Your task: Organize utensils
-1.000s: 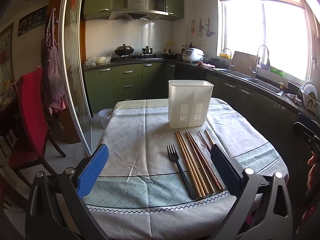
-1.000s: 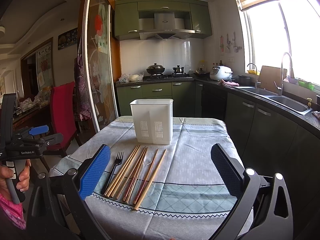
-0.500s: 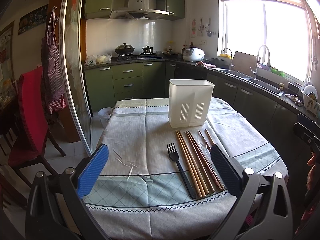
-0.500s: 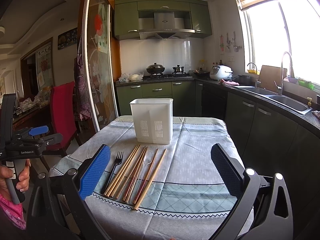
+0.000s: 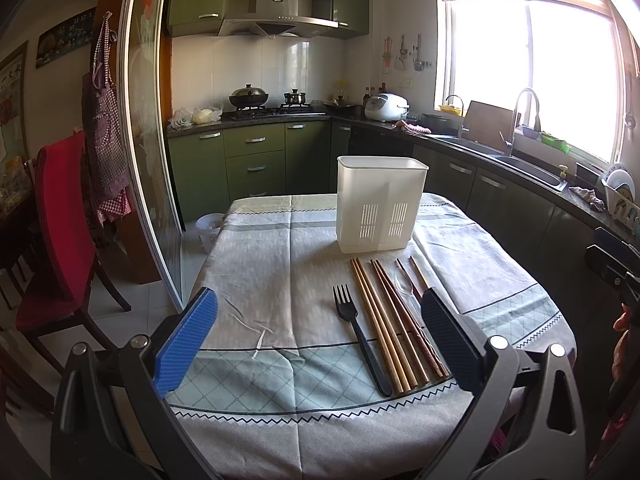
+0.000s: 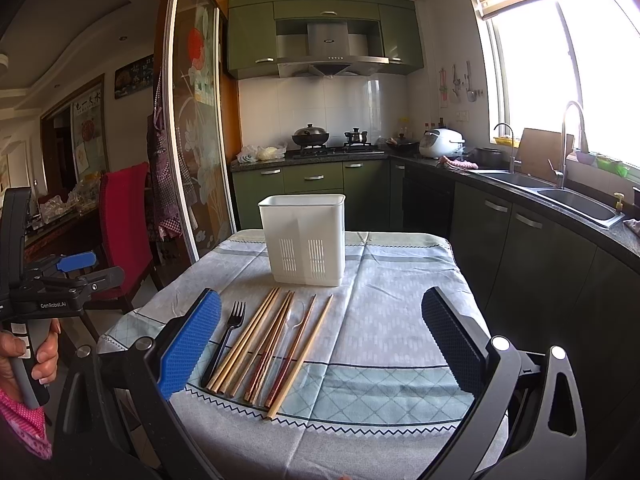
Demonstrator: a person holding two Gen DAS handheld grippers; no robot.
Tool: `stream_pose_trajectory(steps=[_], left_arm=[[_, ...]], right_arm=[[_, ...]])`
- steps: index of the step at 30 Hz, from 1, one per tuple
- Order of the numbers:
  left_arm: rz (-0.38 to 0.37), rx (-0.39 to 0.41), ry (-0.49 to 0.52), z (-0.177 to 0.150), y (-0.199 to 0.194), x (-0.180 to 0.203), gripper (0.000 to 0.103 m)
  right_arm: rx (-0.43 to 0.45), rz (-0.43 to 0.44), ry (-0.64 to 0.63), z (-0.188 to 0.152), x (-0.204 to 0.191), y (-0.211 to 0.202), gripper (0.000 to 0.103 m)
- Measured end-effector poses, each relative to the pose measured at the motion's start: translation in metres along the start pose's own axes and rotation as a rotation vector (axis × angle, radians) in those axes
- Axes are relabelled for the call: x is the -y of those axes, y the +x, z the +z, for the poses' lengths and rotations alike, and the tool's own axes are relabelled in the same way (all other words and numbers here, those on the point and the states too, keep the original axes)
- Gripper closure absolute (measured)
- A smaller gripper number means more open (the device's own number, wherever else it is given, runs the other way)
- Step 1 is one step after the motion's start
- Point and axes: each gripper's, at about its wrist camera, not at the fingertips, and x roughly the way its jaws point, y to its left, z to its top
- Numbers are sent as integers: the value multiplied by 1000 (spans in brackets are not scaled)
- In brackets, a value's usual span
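Observation:
A white slotted utensil holder [image 5: 380, 204] [image 6: 305, 238] stands upright mid-table. In front of it lie a black plastic fork [image 5: 360, 338] [image 6: 224, 340], several wooden chopsticks [image 5: 384, 320] [image 6: 260, 344] and a clear plastic spoon [image 5: 405, 286] [image 6: 294, 318], side by side. My left gripper [image 5: 316, 336] is open and empty, held above the near table edge, left of the utensils. My right gripper [image 6: 320, 340] is open and empty, above the near edge, with the utensils by its left finger.
The table has a checked cloth [image 5: 280, 264] [image 6: 392, 320]. A red chair [image 5: 60, 232] stands to the left by a glass sliding door [image 5: 148, 152]. Green cabinets and a sink counter [image 6: 560, 208] run along the right.

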Motion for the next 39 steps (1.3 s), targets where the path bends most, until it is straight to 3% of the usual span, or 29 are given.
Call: stream_pose_trajectory(steps=[9, 12, 18, 23, 27, 31, 35, 36, 39], left_arm=[[-2, -19, 1, -1, 5, 3, 6], [-19, -58, -11, 4, 13, 3, 6], [-35, -257, -77, 19, 59, 2, 6], [-115, -525, -194, 17, 126, 2, 6], [-114, -691, -207, 12, 176, 10, 6], [-83, -786, -196, 8, 205, 20, 7], [-42, -821, -158, 9, 220, 31, 8], [-32, -829, -157, 10, 223, 32, 11], [-15, -864, -180, 9, 231, 32, 30]], right_arm=[[-18, -7, 2, 1, 3, 4, 4], [-48, -2, -2, 3, 5, 10, 4], [-217, 60, 94, 7, 35, 48, 4], [-415, 87, 169, 2, 63, 96, 4], [-553, 108, 169, 0, 71, 135, 4], [-657, 104, 140, 3, 72, 173, 4], [-726, 66, 124, 7, 82, 205, 4], [-745, 51, 122, 9, 85, 212, 4], [-762, 15, 125, 13, 95, 226, 9]])
